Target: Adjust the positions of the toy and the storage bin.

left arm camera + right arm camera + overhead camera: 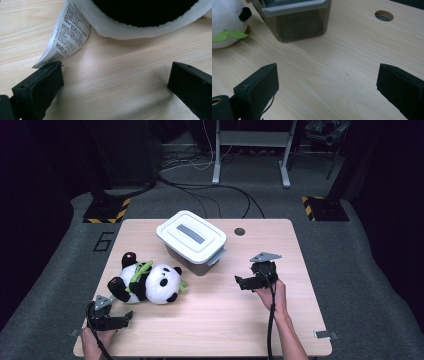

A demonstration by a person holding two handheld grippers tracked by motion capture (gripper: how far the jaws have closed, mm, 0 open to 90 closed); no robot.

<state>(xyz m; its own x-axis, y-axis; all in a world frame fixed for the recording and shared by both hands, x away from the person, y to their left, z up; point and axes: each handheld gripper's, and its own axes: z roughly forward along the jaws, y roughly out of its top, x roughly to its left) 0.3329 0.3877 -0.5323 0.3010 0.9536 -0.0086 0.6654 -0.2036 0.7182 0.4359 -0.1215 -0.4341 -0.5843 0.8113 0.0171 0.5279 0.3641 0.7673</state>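
A black-and-white plush panda (147, 281) with green bamboo leaves lies on its side at the left of the wooden table (215, 320). My left gripper (120, 320) rests open just in front of it, near the table's front-left corner. In the left gripper view the panda's fur (150, 22) and its paper tag (67, 35) lie just beyond the spread jaws. A grey storage box with a white lid (192, 241) stands at the middle back. My right gripper (245, 282) is open, to the right of the box. The right gripper view shows the box (294, 22) and panda (227, 22) ahead.
A round cable hole (239, 231) sits in the table behind the right gripper and appears as a hole (384, 15) in the right gripper view. Cables and metal stand legs (250, 150) lie on the floor beyond the table.
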